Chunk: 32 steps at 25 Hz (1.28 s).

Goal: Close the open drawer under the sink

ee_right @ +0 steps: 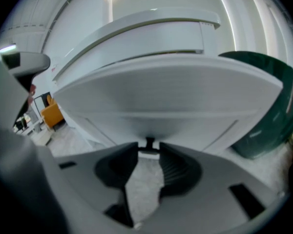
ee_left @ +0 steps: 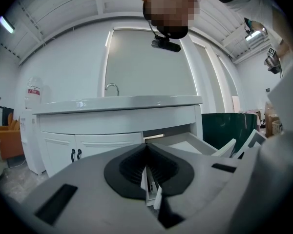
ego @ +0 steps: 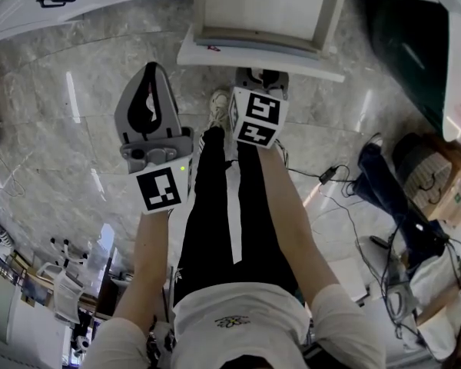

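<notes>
our left tongs (ee_left: 147,149) are closed on nothing and point about level. the cabinet (ee_left: 88,147) stands ahead of them, and the open drawer (ee_left: 188,143) is ahead to their right, pulled out from under the sink (ee_left: 117,103). our right tongs (ee_right: 149,149) tilt down, jaws apart, right up against the drawer front above them. its black handle (ee_right: 149,142) sits between their tips. a dark green tub (ee_right: 268,106) is off to their right.

Shiny grey stone floor (ego: 77,114), black wires (ego: 346,198) lying across it. White walls (ee_left: 63,67), bright strip light (ee_left: 6,24) up high. Orange chair (ee_left: 9,138) far left, big dark green tub (ee_left: 224,128) on the right.
</notes>
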Each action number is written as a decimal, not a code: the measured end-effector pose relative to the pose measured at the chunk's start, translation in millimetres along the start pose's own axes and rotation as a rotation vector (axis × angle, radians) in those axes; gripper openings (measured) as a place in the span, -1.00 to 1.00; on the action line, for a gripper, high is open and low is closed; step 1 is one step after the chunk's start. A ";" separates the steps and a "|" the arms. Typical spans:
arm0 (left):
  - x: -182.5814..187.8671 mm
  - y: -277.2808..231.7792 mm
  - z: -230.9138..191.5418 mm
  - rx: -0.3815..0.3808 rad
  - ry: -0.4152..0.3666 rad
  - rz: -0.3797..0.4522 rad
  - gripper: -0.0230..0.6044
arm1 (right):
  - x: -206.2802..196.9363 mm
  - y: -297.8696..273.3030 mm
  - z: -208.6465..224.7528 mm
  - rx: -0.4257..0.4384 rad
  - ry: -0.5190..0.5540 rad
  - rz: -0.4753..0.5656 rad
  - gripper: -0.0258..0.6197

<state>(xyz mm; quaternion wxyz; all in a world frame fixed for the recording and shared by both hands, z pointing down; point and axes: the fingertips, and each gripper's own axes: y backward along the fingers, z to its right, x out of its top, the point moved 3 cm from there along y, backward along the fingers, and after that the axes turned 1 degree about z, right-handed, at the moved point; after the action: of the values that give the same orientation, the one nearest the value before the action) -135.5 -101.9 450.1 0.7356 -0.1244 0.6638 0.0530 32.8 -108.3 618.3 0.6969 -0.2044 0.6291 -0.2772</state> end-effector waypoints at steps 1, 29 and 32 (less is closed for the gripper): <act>-0.6 -0.7 -0.8 0.002 0.002 -0.002 -0.86 | 0.6 0.5 -0.2 0.006 0.004 0.000 -0.44; 5.8 -23.8 -19.8 0.030 -0.024 -0.020 -0.86 | 70.4 15.9 -2.1 -0.014 -0.003 0.113 -0.47; 2.1 -23.7 -24.0 0.035 -0.026 -0.028 -0.86 | 79.0 6.0 0.4 -0.025 -0.018 0.118 -0.47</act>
<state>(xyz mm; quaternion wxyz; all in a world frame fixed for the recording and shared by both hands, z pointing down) -152.7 -130.9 448.6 0.7468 -0.1202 0.6533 0.0327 38.2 -154.6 554.2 0.7152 -0.1780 0.6370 -0.2259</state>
